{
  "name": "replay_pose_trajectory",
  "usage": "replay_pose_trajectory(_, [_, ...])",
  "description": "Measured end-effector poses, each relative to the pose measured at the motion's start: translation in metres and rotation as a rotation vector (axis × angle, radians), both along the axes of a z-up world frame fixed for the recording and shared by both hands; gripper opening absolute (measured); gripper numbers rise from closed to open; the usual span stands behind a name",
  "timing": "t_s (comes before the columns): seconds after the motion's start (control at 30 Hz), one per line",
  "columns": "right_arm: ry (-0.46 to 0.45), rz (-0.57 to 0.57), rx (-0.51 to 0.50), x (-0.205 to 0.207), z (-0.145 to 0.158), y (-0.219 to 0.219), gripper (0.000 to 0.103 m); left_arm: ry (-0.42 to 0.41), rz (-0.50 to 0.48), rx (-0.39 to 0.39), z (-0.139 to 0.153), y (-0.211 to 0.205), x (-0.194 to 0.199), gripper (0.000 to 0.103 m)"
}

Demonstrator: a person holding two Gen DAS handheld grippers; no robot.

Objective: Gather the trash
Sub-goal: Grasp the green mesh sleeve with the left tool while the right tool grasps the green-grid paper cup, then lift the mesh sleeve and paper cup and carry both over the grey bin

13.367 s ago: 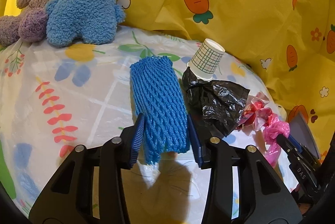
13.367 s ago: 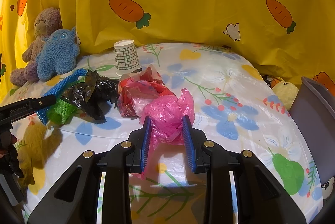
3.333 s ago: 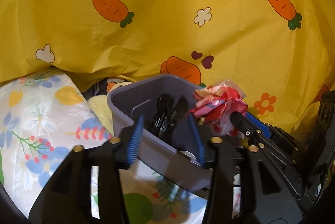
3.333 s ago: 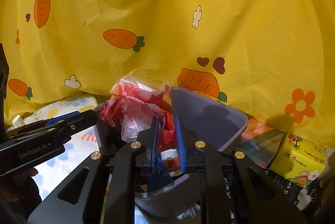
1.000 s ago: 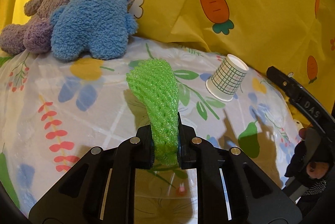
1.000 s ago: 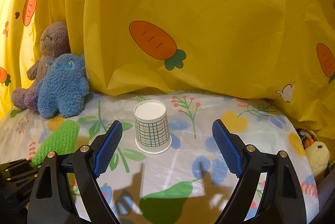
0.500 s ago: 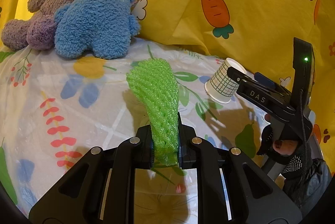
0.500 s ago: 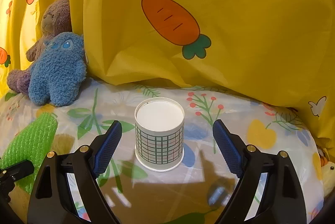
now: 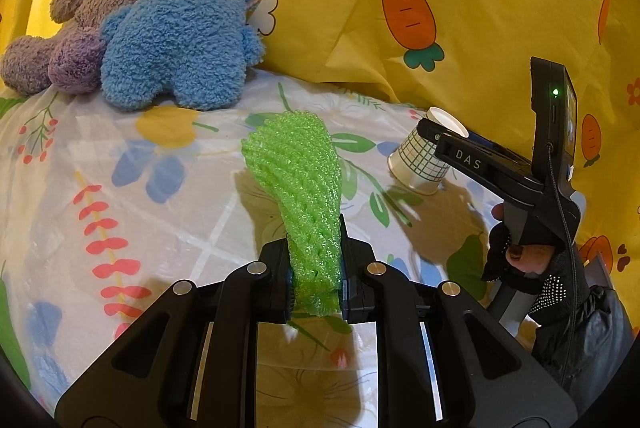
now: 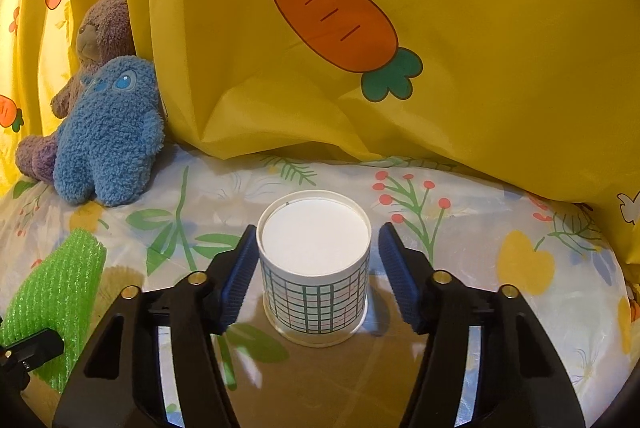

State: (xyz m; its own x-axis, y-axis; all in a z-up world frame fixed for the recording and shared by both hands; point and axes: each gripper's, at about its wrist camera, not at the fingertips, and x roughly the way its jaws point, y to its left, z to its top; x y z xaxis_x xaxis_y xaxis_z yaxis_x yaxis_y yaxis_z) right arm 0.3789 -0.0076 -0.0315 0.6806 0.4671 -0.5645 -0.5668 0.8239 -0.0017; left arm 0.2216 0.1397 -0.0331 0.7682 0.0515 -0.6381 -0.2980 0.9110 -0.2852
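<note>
My left gripper [image 9: 316, 278] is shut on the near end of a green foam net sleeve [image 9: 298, 180]; the rest of the sleeve lies on the flowered sheet. The sleeve also shows at the lower left of the right wrist view [image 10: 56, 302]. A white paper cup with a green grid pattern [image 10: 316, 270] stands upside down on the sheet. My right gripper [image 10: 314, 270] is open with one finger on each side of the cup, apart from its wall. In the left wrist view the cup [image 9: 424, 160] sits behind the right gripper's finger [image 9: 456, 150].
A blue plush toy [image 9: 176, 36] and a purple teddy bear [image 9: 100, 0] sit at the back left against the yellow carrot-print curtain [image 10: 400, 48]. The flowered sheet [image 9: 120, 188] covers the surface. The gloved right hand [image 9: 532, 260] is at the right.
My right gripper has moved forward over the cup, so its open fingers now straddle it. My left gripper stays shut on the green sleeve, nearly still.
</note>
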Motion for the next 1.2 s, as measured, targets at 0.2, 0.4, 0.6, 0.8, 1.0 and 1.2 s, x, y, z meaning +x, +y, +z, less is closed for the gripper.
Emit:
replay_pose_trajectory(0.2, [-0.002,-0.025,0.006,-0.002,0.001,-0.005,0.052,0.001,0.002,-0.001,-0.001,0.001,0.0,0.015])
replay_pose_trajectory(0.4, [0.003,-0.05,0.043,-0.017,0.011,-0.027,0.052,-0.012,-0.008,0.014,-0.001,-0.001,0.0,0.015])
replay_pose_trajectory(0.6, [-0.04,-0.064,0.066,-0.056,0.033,-0.062,0.052,-0.027,-0.032,0.015,0.0,-0.005,0.0,0.015])
replay_pose_trajectory(0.8, [-0.075,-0.095,0.089,-0.108,0.05,-0.108,0.052,-0.045,-0.077,0.022,0.0,-0.015,0.003,0.015])
replay_pose_trajectory(1.0, [-0.117,-0.152,0.091,-0.153,0.058,-0.158,0.052,-0.059,-0.129,0.048,0.006,-0.033,0.0,0.015])
replay_pose_trajectory(1.2, [-0.15,-0.21,0.107,-0.187,0.062,-0.197,0.052,-0.08,-0.215,0.053,0.014,-0.07,-0.011,0.015])
